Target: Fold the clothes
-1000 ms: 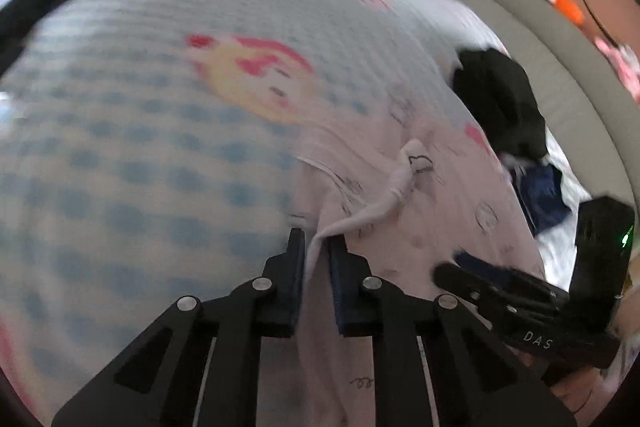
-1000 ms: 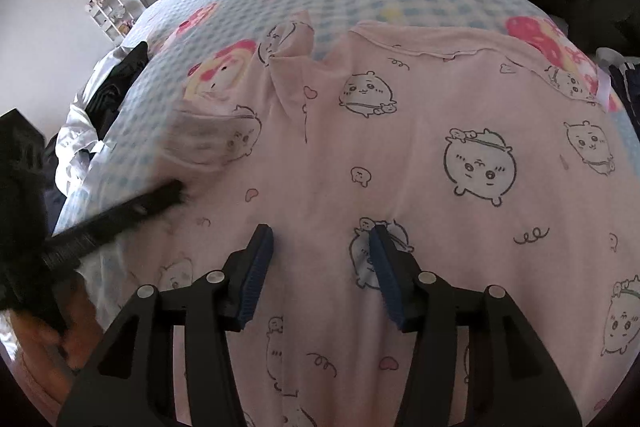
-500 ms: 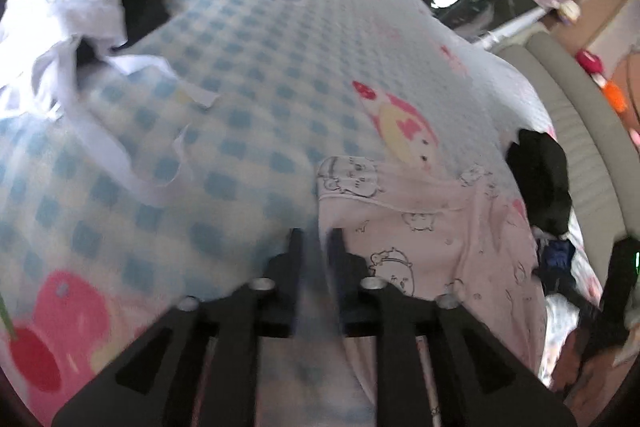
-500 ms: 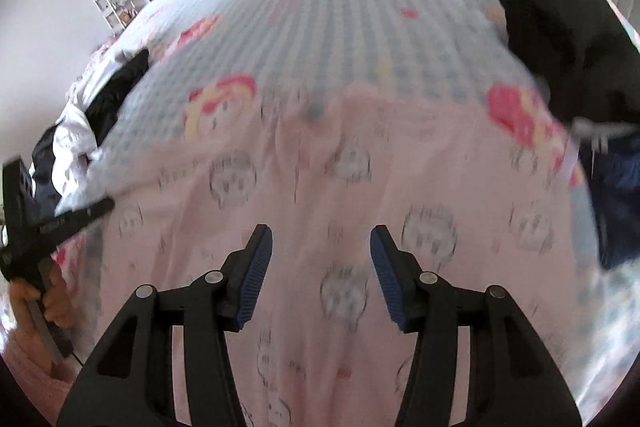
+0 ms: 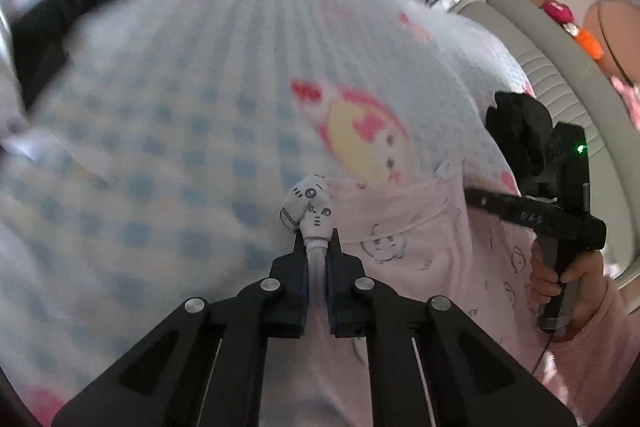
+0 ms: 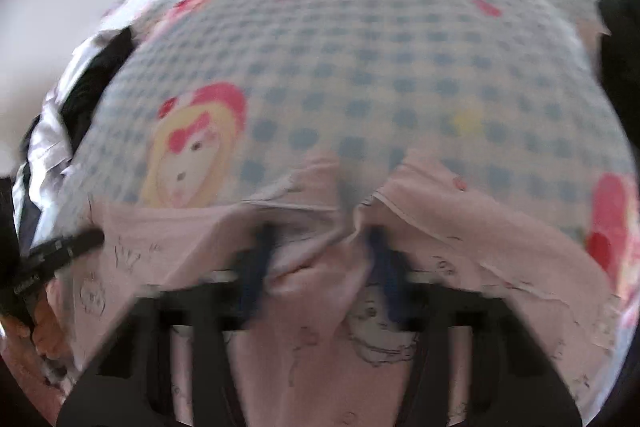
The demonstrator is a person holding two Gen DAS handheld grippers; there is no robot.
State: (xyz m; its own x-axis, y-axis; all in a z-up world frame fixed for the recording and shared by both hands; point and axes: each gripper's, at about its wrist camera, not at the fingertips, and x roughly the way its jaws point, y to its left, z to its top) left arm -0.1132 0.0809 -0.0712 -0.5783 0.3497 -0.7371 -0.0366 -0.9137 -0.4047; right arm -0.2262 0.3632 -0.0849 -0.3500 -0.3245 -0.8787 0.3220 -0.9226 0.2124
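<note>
A pale pink garment [image 5: 420,239] printed with cartoon animals lies on a blue-checked bedspread [image 5: 180,127]. My left gripper [image 5: 316,247] is shut on a bunched corner of it, and the corner sticks up past the fingertips. In the right wrist view, which is blurred, the pink garment [image 6: 480,235] has its far edge just ahead of my right gripper [image 6: 318,263]. That gripper's fingers stand apart with a fold of the cloth bulging between them. The right gripper [image 5: 520,211], held by a hand [image 5: 560,279], is also in the left view.
A black garment [image 5: 516,131] lies at the bed's right edge beside a grey padded headboard [image 5: 552,83]. Black and white clothes [image 6: 76,95] are heaped on the left side. The bedspread [image 6: 360,67] stretches bare beyond the pink garment. The left gripper [image 6: 60,251] shows at lower left.
The right gripper has pushed forward to the garment's far edge, and cloth now bulges between its fingers. The left gripper keeps its hold on the corner and has swung back toward the right gripper.
</note>
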